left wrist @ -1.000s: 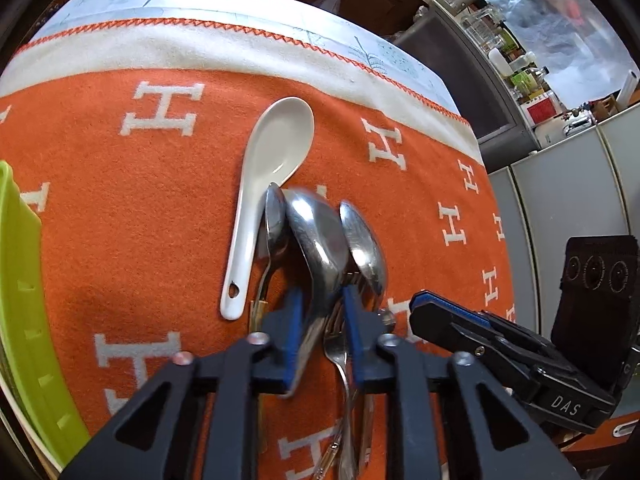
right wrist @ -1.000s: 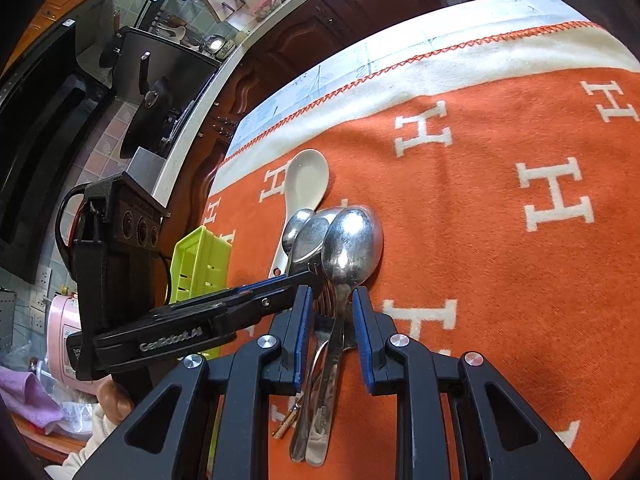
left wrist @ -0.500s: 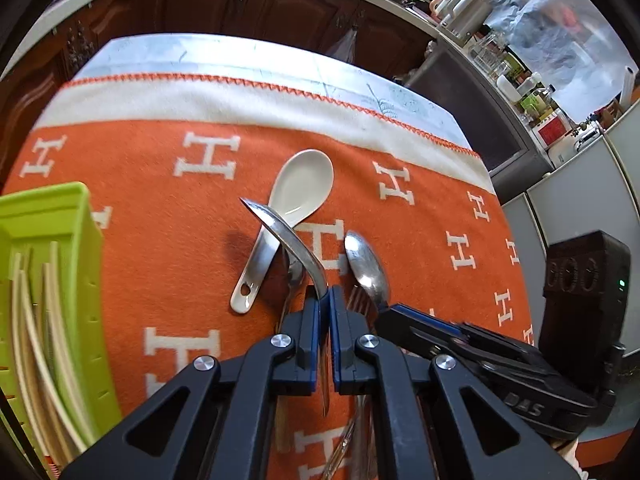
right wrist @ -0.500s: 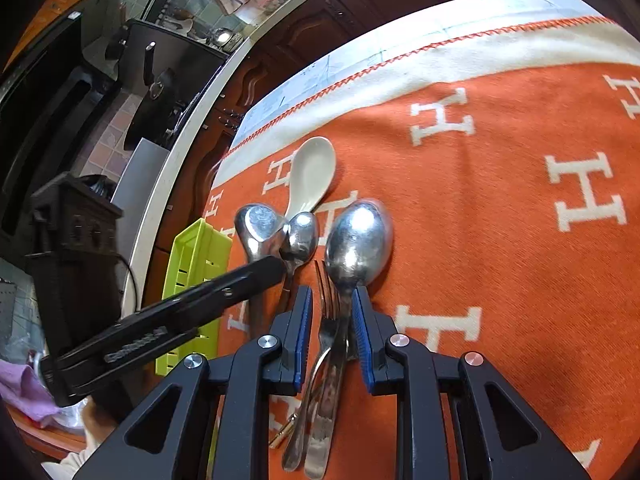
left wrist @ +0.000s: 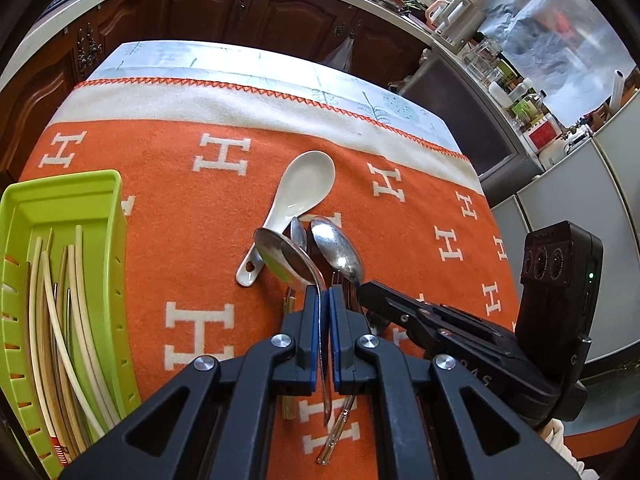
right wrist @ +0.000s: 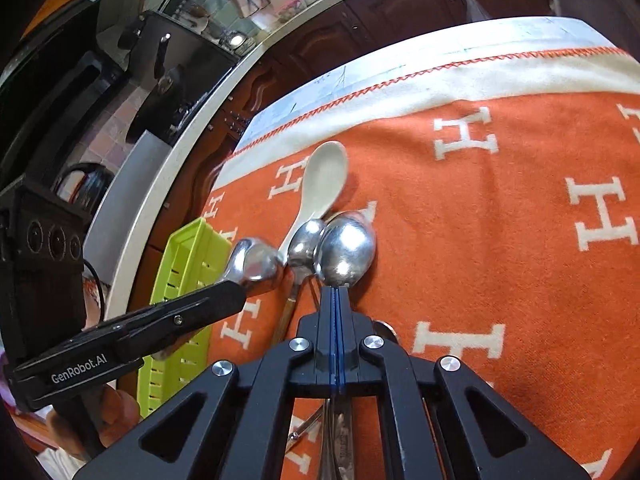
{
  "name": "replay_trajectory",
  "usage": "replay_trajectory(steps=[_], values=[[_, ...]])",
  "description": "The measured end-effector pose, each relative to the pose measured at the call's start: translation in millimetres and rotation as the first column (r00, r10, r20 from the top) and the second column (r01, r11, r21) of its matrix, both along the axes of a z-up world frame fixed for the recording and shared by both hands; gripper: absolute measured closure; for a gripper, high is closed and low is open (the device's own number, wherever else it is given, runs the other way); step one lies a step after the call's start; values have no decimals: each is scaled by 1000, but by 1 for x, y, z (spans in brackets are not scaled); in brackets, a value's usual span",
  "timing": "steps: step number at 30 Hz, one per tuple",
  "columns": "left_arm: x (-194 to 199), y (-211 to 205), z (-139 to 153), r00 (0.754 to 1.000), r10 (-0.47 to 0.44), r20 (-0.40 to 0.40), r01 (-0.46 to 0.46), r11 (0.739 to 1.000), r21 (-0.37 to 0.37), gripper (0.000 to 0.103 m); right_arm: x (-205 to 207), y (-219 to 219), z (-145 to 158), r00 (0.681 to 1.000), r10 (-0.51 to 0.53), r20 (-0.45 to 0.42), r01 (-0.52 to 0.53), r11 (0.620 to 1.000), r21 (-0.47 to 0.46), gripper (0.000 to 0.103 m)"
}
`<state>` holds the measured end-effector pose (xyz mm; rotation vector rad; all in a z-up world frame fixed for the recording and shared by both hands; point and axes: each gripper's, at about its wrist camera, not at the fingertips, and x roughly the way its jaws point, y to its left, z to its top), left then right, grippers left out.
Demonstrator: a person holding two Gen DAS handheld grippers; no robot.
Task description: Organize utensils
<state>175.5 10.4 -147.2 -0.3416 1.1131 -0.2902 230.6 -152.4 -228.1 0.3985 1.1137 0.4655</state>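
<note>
My left gripper (left wrist: 324, 300) is shut on a large metal spoon (left wrist: 288, 262) and holds it above the orange cloth; it also shows in the right wrist view (right wrist: 254, 266). My right gripper (right wrist: 335, 296) is shut on the handle of another metal spoon (right wrist: 346, 250), whose bowl lies on the cloth; it also shows in the left wrist view (left wrist: 336, 250). A small metal spoon (right wrist: 306, 242) and a white ceramic spoon (left wrist: 300, 196) lie beside it. A fork lies under the spoons, mostly hidden.
A green plastic tray (left wrist: 60, 200) with several chopsticks (left wrist: 68, 320) sits at the left on the orange cloth (left wrist: 180, 220). The table's far edge and dark kitchen cabinets (left wrist: 240, 12) lie beyond. The right gripper's body (left wrist: 460, 340) is close beside my left one.
My left gripper has closed on the large spoon and lifted it up and back to the left. My right gripper has closed on the other spoon's handle.
</note>
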Motion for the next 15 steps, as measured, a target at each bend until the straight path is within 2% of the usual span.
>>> replay_trajectory(steps=[3, 7, 15], values=[[-2, -1, 2, 1000, -6, 11, 6, 1000, 4, 101, -4, 6, 4, 1000, 14, 13, -13, 999, -48, 101], [-5, -3, 5, 1000, -12, 27, 12, 1000, 14, 101, -11, 16, 8, 999, 37, 30, -33, 993, -117, 94], [-6, 3, 0, 1000, -3, 6, 3, 1000, 13, 101, -9, 38, 2, 996, 65, 56, -49, 967, -249, 94]])
